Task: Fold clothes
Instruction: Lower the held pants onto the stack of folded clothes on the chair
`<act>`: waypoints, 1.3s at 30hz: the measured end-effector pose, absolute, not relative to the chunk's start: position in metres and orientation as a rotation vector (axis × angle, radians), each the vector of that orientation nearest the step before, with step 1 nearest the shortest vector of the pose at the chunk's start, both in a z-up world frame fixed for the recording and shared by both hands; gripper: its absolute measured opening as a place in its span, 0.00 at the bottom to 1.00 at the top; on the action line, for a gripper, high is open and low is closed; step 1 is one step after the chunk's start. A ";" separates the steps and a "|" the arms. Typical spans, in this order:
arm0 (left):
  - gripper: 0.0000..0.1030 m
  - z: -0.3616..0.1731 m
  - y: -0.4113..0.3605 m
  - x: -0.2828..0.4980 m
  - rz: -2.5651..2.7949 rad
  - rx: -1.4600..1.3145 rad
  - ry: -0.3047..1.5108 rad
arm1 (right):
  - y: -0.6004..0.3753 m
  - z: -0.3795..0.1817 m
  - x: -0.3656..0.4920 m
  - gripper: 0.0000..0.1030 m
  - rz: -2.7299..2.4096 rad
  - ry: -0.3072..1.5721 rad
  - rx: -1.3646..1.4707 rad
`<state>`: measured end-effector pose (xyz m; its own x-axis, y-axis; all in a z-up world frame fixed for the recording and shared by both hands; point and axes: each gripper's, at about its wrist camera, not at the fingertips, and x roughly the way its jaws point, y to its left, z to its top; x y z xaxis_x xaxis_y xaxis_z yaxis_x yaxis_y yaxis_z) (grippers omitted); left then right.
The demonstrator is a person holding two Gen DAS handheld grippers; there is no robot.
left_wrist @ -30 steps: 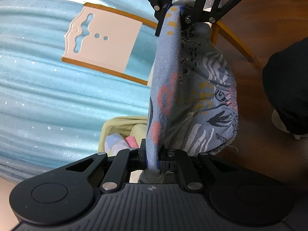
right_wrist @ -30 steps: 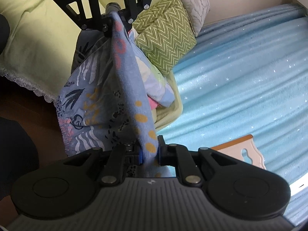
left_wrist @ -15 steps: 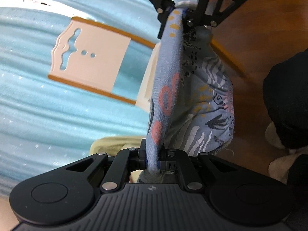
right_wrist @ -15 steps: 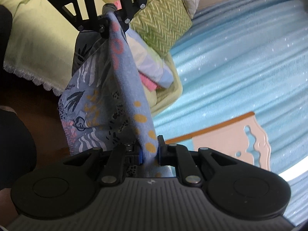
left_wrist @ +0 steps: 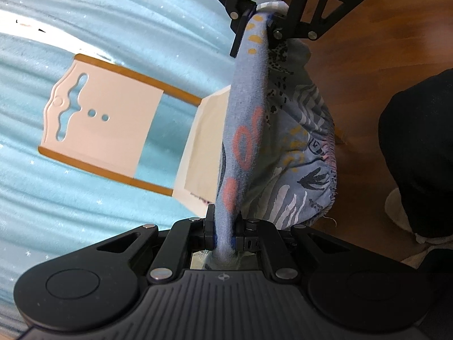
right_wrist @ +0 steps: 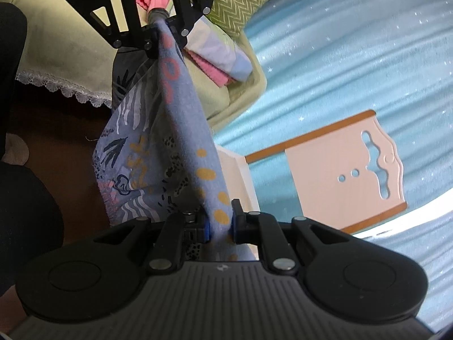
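Observation:
A blue patterned garment (left_wrist: 249,119) with pink rings, yellow spots and grey stripes hangs stretched in the air between my two grippers. My left gripper (left_wrist: 224,231) is shut on one end of its top edge. My right gripper (right_wrist: 220,222) is shut on the other end; the garment (right_wrist: 181,130) sags down to the left of it. Each gripper shows in the other's view, the right gripper (left_wrist: 264,25) at the top of the left wrist view and the left gripper (right_wrist: 164,27) at the top of the right wrist view.
A small white chair with orange rails (left_wrist: 107,130) stands below, also seen in the right wrist view (right_wrist: 339,170). A light blue starry blanket (left_wrist: 70,212) covers the bed. Folded pastel clothes (right_wrist: 218,53) lie on a yellow-green cushion. A dark-clothed person (left_wrist: 419,155) stands on the wooden floor (left_wrist: 368,65).
Both grippers have carried the stretched garment sideways; the white chair has come under it and the folded clothes pile has slid out of the left wrist view. Both grips are unchanged.

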<state>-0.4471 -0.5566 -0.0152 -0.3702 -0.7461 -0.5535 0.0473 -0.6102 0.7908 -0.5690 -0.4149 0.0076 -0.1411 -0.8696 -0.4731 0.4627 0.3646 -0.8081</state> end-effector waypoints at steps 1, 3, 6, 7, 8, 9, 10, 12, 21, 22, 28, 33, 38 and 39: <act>0.08 -0.015 -0.557 -0.449 -2.027 1.338 -0.958 | -0.414 0.008 -0.571 0.10 -1.221 1.233 -0.428; 0.07 -0.015 -0.557 -0.452 -2.035 1.341 -0.967 | -0.413 0.008 -0.574 0.10 -1.226 1.235 -0.414; 0.07 -0.016 -0.557 -0.456 -2.048 1.345 -0.980 | -0.412 0.006 -0.578 0.10 -1.228 1.244 -0.399; 0.07 -0.016 -0.557 -0.457 -2.052 1.347 -0.985 | -0.412 0.006 -0.579 0.10 -1.227 1.247 -0.393; 0.07 -0.016 -0.555 -0.458 -2.055 1.347 -0.990 | -0.413 0.006 -0.581 0.10 -1.227 1.249 -0.388; 0.07 -0.015 -0.555 -0.458 -2.058 1.348 -0.997 | -0.414 0.007 -0.583 0.10 -1.227 1.249 -0.383; 0.07 -0.013 -0.559 -0.459 -2.062 1.348 -1.000 | -0.415 0.009 -0.586 0.10 -1.227 1.250 -0.378; 0.07 -0.010 -0.563 -0.460 -2.069 1.351 -1.006 | -0.418 0.012 -0.591 0.10 -1.226 1.250 -0.367; 0.07 0.022 -0.642 -0.478 -2.084 1.291 -0.961 | -0.484 0.040 -0.627 0.10 -1.235 1.238 -0.330; 0.08 0.032 -0.657 -0.481 -2.074 1.267 -0.970 | -0.498 0.048 -0.634 0.10 -1.255 1.230 -0.339; 0.07 0.078 -0.739 -0.510 -1.964 1.063 -1.045 | -0.582 0.104 -0.676 0.10 -1.468 1.141 -0.521; 0.07 0.017 -0.760 -0.520 -1.983 1.089 -1.018 | -0.609 0.063 -0.697 0.11 -1.547 1.082 -0.516; 0.08 -0.112 -0.756 -0.522 -1.998 1.312 -0.981 | -0.617 -0.060 -0.708 0.11 -1.429 1.152 -0.277; 0.08 -0.128 -0.754 -0.522 -2.001 1.346 -0.978 | -0.618 -0.078 -0.708 0.11 -1.402 1.171 -0.231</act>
<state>-0.5216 -0.7539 -0.1284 -0.3610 -0.7561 -0.5458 0.0341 -0.5956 0.8025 -0.7084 -0.6176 -0.0777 -0.2474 -0.8348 -0.4918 0.6324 0.2454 -0.7347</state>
